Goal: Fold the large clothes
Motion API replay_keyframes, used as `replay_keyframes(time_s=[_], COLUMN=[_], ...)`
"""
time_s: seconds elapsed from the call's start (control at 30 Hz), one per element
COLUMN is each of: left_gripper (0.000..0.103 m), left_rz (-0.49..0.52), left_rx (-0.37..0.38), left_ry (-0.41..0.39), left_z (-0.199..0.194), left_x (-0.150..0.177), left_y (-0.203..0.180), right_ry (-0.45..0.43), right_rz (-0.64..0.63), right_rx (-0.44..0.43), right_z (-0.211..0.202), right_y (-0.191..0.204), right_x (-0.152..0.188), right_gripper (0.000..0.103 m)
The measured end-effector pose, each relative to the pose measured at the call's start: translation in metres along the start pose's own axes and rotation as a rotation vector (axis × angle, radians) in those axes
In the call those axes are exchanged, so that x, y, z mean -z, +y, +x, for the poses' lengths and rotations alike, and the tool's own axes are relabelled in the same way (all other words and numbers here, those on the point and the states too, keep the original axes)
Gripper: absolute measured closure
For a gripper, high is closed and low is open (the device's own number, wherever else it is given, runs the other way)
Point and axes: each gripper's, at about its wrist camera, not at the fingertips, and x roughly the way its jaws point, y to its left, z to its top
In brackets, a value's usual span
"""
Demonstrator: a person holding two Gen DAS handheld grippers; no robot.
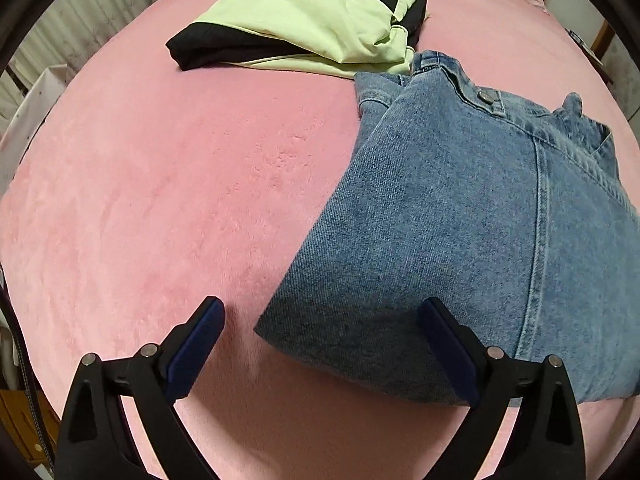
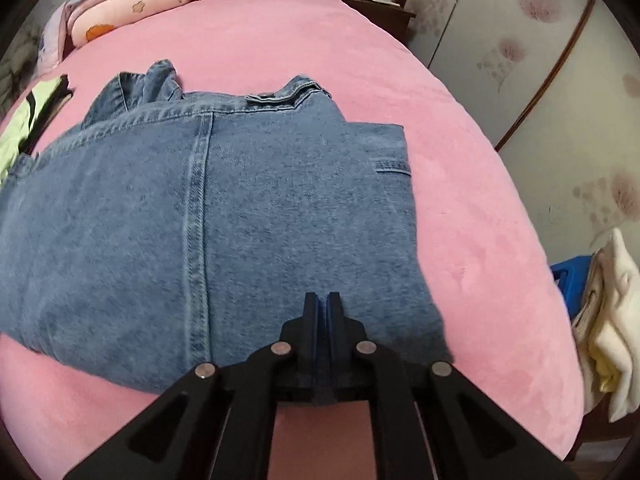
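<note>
Left gripper [image 1: 320,344] spread wide, straddling denim jacket [image 1: 460,216] corner; folded green-black garment [image 1: 312,20] beyond. Right gripper [image 2: 322,300] clamped on jacket hem.

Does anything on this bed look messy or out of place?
Mostly tidy. The denim garment lies folded on the pink bed, but its far edge is uneven, with a collar-like piece sticking up. The right gripper pinches its near edge. The green-and-black garment beyond is folded, slightly rumpled.

Home bedroom: pink bed [image 2: 460,140], pillows [image 2: 132,4].
</note>
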Motion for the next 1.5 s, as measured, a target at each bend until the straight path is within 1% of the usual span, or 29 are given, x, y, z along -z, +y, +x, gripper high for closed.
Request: replay_keyframes(time_s=[0.07,0.2,0.3,0.37,0.43,0.6,0.7,0.8,0.87,0.93,1.03,1.17,1.33,1.43,1.47,1.5], left_gripper=[0.005,0.005,0.005,0.005,0.005,0.005,0.005,0.005,0.005,0.005,0.005,0.005,0.005,0.006,0.006,0.006], left_rz=[-0.009,-0.018,-0.023,-0.026,-0.027,-0.021,-0.027,-0.039,-0.046,-0.050,-0.060,-0.084,-0.103,-0.143,-0.163,-0.180], left_rx=[0.012,0.054,0.095,0.119,0.153,0.212,0.243,0.267,0.288,0.316,0.374,0.423,0.451,0.523,0.572,0.603], left_ry=[0.001,-0.028,-0.045,-0.050,-0.059,-0.090,-0.096,-0.103,-0.092,-0.066,-0.012,0.064,0.105,0.108,0.101,0.091], left_z=[-0.010,-0.044,-0.074,-0.091,-0.111,-0.153,-0.169,-0.182,-0.185,-0.183,-0.168,-0.128,-0.063,-0.023,-0.010,-0.001], left_x=[-0.003,-0.013,-0.022,-0.029,-0.033,-0.040,-0.042,-0.039,-0.034,-0.027,-0.013,0.013,0.041,0.052,0.054,0.054], left_y=[-0.001,-0.005,-0.009,-0.012,-0.014,-0.012,-0.007,-0.001,0.003,0.007,0.012,0.018,0.021,0.023,0.024,0.024], right_ry=[0.009,-0.011,-0.050,-0.083,-0.126,-0.200,-0.236,-0.267,-0.278,-0.282,-0.276,-0.253,-0.209,-0.172,-0.164,-0.159], right_rz=[0.020,0.031,0.040,0.047,0.042,0.035,0.031,0.024,0.019,0.010,-0.003,-0.018,-0.031,-0.045,-0.055,-0.063], right_rx=[-0.022,-0.074,-0.128,-0.159,-0.199,-0.275,-0.318,-0.334,-0.345,-0.351,-0.365,-0.350,-0.327,-0.333,-0.332,-0.331], right_z=[-0.003,-0.024,-0.055,-0.073,-0.097,-0.137,-0.158,-0.172,-0.179,-0.183,-0.180,-0.160,-0.127,-0.105,-0.097,-0.093], right_y=[0.000,0.008,0.017,0.022,0.029,0.050,0.063,0.075,0.082,0.092,0.106,0.125,0.149,0.163,0.168,0.172], right_x=[-0.002,-0.012,-0.022,-0.029,-0.037,-0.055,-0.064,-0.070,-0.071,-0.071,-0.066,-0.055,-0.036,-0.022,-0.017,-0.014], right_gripper=[0.093,0.090,0.076,0.065,0.060,0.058,0.057,0.057,0.057,0.057,0.057,0.057,0.057,0.057,0.057,0.057])
